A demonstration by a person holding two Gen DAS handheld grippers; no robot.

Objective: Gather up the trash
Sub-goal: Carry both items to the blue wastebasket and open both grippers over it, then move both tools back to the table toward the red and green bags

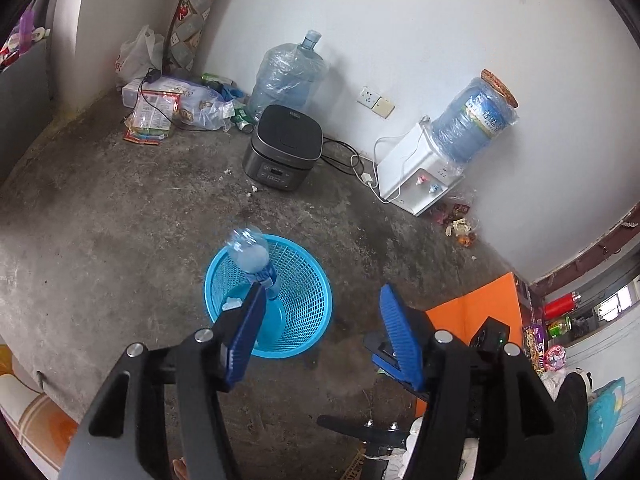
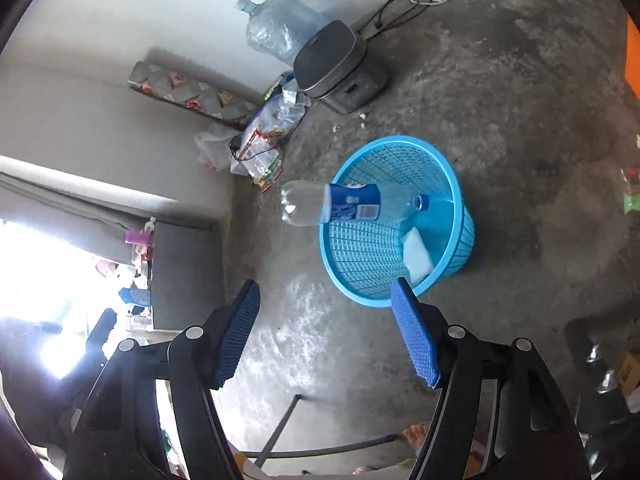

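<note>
The left gripper (image 1: 320,332) has its two blue-padded fingers spread wide apart with nothing between them. Ahead of its left finger, a clear plastic bottle (image 1: 253,258) with a blue label hangs over the rim of a blue mesh basket (image 1: 308,312), neck pointing down into the basket, touching neither gripper. The right gripper (image 2: 325,328) is also spread apart and empty; from its camera the bottle (image 2: 348,205) lies ahead and slightly right, its cap end inside the basket (image 2: 360,256) mouth and its base outside the rim. A white scrap (image 2: 418,256) rests on the basket bottom. Farther ahead, a dark cooker (image 1: 283,148) stands on the concrete floor (image 1: 120,216) beside a big water jug (image 1: 286,76).
</note>
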